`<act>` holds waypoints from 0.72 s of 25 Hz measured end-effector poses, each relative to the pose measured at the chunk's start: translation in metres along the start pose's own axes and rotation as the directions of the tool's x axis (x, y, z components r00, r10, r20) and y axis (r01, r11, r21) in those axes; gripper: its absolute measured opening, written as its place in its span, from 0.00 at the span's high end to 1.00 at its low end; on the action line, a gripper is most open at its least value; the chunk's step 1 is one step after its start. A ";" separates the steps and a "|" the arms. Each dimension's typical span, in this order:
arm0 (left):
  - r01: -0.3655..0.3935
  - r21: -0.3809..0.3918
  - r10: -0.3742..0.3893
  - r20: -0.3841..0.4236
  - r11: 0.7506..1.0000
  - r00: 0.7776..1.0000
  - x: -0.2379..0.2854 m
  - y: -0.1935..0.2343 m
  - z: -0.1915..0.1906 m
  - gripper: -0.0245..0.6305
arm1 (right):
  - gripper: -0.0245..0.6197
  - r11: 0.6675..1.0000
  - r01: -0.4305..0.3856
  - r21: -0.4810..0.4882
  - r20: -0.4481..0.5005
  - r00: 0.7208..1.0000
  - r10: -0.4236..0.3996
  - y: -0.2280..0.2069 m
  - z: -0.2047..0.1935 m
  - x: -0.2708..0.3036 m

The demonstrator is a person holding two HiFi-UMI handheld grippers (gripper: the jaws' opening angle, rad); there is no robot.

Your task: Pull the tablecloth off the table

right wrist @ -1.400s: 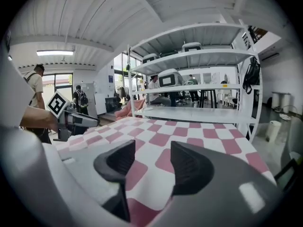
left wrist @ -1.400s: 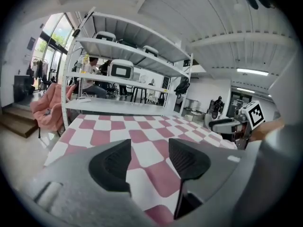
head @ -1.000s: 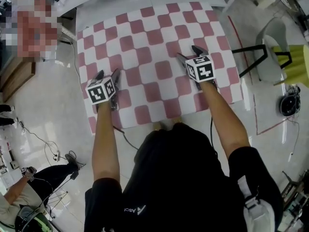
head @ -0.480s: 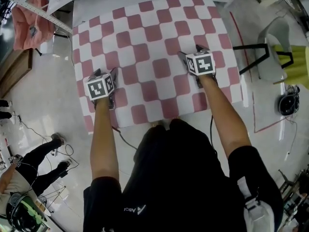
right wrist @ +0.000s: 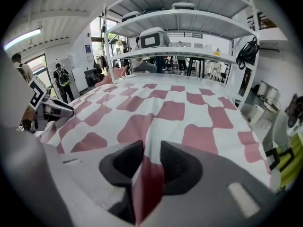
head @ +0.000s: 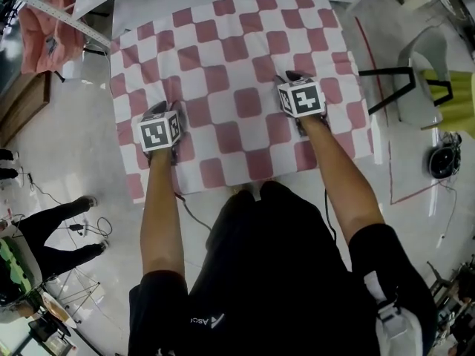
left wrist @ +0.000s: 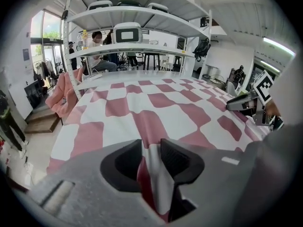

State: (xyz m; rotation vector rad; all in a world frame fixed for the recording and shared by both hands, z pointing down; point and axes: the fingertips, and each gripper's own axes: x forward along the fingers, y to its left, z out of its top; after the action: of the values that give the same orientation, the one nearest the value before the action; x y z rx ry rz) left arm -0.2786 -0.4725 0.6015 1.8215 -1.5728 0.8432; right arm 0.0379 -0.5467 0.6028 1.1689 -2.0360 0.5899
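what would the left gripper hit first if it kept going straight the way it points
The tablecloth: the jaws of the left gripper are closing on a raised fold of it, and more cloth lies flat ahead. Beyond that, probably the shelf rack, though depth is unclear.

- A lab or workshop-like hall, not a home: tall white metal shelving (left wrist: 137, 18) stands behind the desk, with boxy white machines (left wrist: 127, 32) on its shelves.
- Strip lights (left wrist: 279, 45) run along a plain white ceiling.
- The pale, glossy floor (head: 67, 147) has loose cables (head: 95, 227) trailing over it.
- Several people are about: one seated behind the shelving (left wrist: 97, 56), others standing by the glass front (right wrist: 62, 82).
- A white moulded chair (head: 423, 58) stands to one side, and a pink garment (head: 48, 28) hangs on a rail.
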 end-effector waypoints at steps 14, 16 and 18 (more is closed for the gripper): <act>0.050 -0.067 -0.041 0.120 0.997 0.992 -0.017 -0.014 0.005 0.95 | 0.96 0.988 -0.102 0.116 0.071 0.993 0.094 0.018 0.002 -0.006; 0.073 -0.103 -0.055 0.169 0.992 0.984 -0.027 -0.015 0.010 0.95 | 0.96 0.973 -0.141 0.181 0.127 0.985 0.119 0.019 0.007 -0.014; 0.111 -0.142 -0.078 0.220 0.984 0.972 -0.038 -0.018 0.016 0.95 | 0.96 0.960 -0.182 0.214 0.180 0.973 0.144 0.021 0.013 -0.024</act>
State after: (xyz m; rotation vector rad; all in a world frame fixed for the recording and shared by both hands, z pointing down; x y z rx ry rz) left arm -0.2637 -0.4586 0.5616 1.9085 -1.6173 0.4807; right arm 0.0239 -0.5318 0.5754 1.2221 -2.2660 0.8551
